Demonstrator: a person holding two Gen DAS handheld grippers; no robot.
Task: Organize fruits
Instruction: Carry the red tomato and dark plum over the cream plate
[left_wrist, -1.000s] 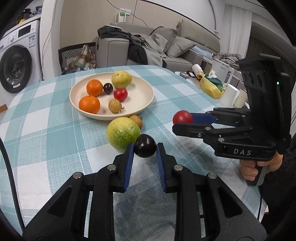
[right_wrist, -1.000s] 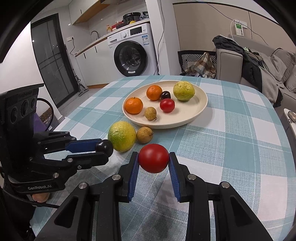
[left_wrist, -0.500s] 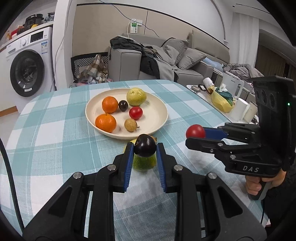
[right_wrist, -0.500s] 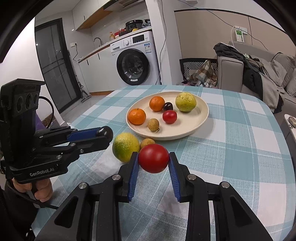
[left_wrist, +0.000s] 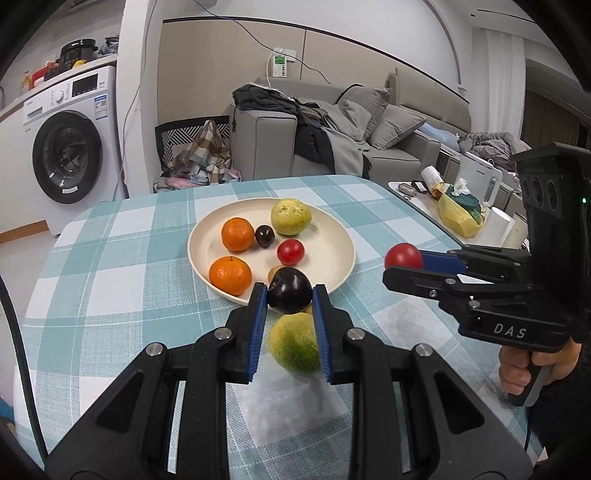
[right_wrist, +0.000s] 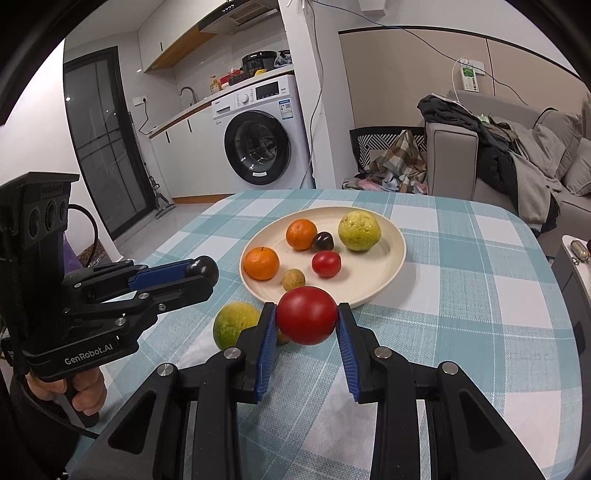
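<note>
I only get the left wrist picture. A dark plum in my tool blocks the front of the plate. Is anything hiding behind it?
Observer: Yes. The right wrist view shows a small tan fruit lying on the plate near its front rim.
Visitor: And that red ball beside me, what is it?
Observer: A whole tomato, clamped on both sides by the right tool.
Visitor: Who carries my tool?
Observer: A bare left hand grips the handle under the left tool, which holds the plum.
</note>
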